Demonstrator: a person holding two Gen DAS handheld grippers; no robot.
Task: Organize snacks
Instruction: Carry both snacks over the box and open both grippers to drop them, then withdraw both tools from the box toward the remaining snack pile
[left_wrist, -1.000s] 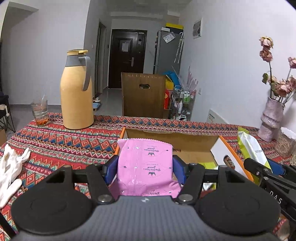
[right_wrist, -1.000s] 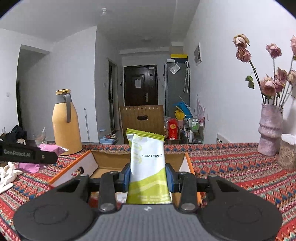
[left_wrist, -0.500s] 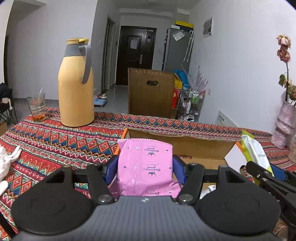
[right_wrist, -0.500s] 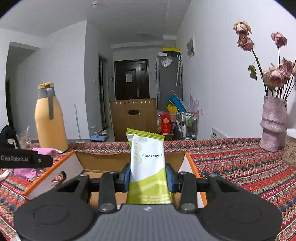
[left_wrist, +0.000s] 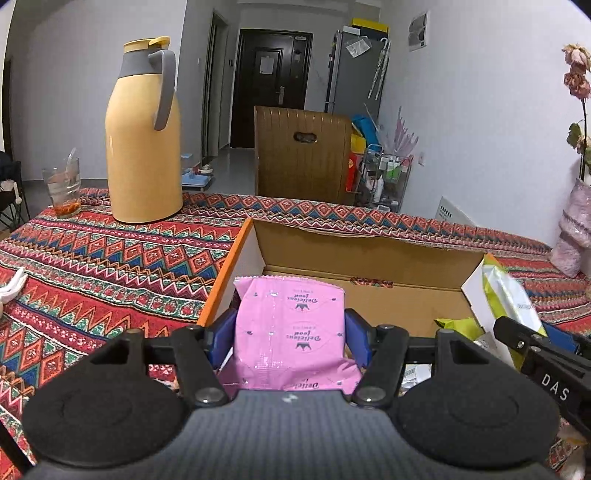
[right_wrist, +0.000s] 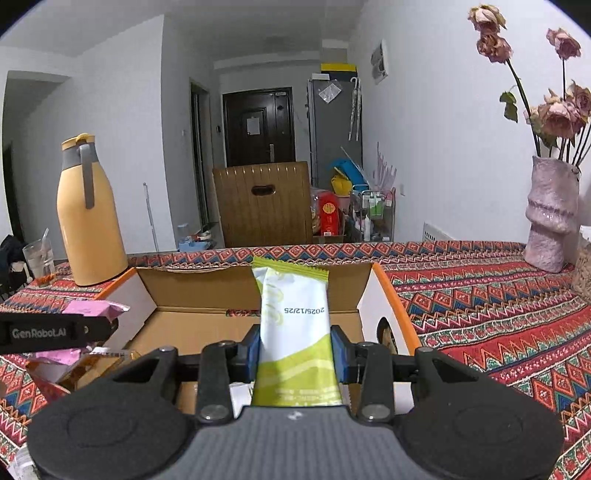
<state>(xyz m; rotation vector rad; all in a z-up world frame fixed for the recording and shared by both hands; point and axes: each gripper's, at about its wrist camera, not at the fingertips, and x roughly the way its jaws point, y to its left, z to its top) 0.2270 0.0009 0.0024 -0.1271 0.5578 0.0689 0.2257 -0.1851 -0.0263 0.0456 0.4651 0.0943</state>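
My left gripper (left_wrist: 290, 338) is shut on a pink snack packet (left_wrist: 290, 321), held upright over the near left part of an open cardboard box (left_wrist: 369, 254). In the right wrist view my right gripper (right_wrist: 294, 349) is shut on a white and green snack packet (right_wrist: 293, 314), upright above the same box (right_wrist: 255, 286). That green packet (left_wrist: 508, 295) and the right gripper show at the left view's right edge. The pink packet (right_wrist: 94, 308) and the left gripper's arm (right_wrist: 48, 332) show at the right view's left edge. Some wrappers lie inside the box, mostly hidden.
A yellow thermos jug (left_wrist: 142, 136) and a glass (left_wrist: 64, 186) stand on the patterned tablecloth (left_wrist: 110, 266) at the back left. A pink vase with dried flowers (right_wrist: 546, 218) stands at the far right. A brown chair back (right_wrist: 264, 203) rises behind the table. Something white (left_wrist: 11, 288) lies at the left edge.
Both grippers have moved forward and down toward the box with their packets still held. The box now looks nearer and larger in both views.
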